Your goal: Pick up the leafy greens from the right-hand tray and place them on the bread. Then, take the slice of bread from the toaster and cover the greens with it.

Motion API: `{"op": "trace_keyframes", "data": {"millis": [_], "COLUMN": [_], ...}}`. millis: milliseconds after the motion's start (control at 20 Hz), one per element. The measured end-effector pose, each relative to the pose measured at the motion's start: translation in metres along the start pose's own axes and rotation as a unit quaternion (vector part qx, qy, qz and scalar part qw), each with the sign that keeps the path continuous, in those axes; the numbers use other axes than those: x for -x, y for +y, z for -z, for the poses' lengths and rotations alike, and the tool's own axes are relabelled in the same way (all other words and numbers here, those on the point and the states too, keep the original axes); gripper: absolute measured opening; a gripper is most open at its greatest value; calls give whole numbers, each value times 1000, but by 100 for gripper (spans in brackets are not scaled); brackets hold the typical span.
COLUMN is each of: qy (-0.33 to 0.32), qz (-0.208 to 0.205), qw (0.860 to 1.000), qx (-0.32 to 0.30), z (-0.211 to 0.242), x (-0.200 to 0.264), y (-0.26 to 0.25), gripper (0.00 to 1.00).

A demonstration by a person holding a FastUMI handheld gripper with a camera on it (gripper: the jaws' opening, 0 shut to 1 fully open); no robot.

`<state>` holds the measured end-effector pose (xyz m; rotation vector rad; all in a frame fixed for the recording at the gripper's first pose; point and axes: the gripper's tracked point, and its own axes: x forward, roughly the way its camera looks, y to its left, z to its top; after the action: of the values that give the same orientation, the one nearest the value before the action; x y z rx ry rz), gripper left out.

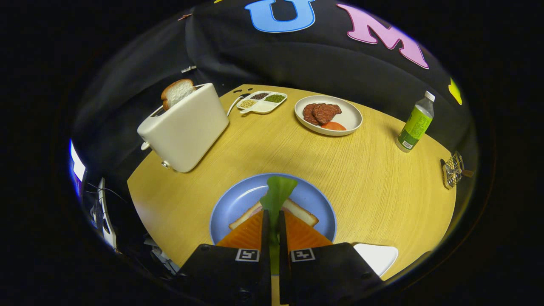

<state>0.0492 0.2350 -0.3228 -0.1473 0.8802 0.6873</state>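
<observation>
Close above plate (238, 199), facing toaster (187, 131)

The bottle's (416, 122) label is too small to read.

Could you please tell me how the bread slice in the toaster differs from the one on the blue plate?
The toaster slice stands upright in the white toaster; the plate slice lies flat on the blue plate, below the leafy green clamped in the gripper. Both have white crumb and brown crust.

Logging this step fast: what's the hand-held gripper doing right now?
Hand-held gripper: closed on the leafy greens, over the bread on the blue plate.
</observation>
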Motion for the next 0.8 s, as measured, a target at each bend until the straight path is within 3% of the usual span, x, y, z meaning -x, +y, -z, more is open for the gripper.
{"op": "trace_keyframes", "data": {"millis": [200,450,800], "qy": [8,21,27], "qz": [5,3,0], "qw": [1000,1000,1000], "qx": [-8,1,2], "z": [1,10,16], "x": [-11,-14,-7], "y": [5,13,21], "gripper": [27,54,77]}}
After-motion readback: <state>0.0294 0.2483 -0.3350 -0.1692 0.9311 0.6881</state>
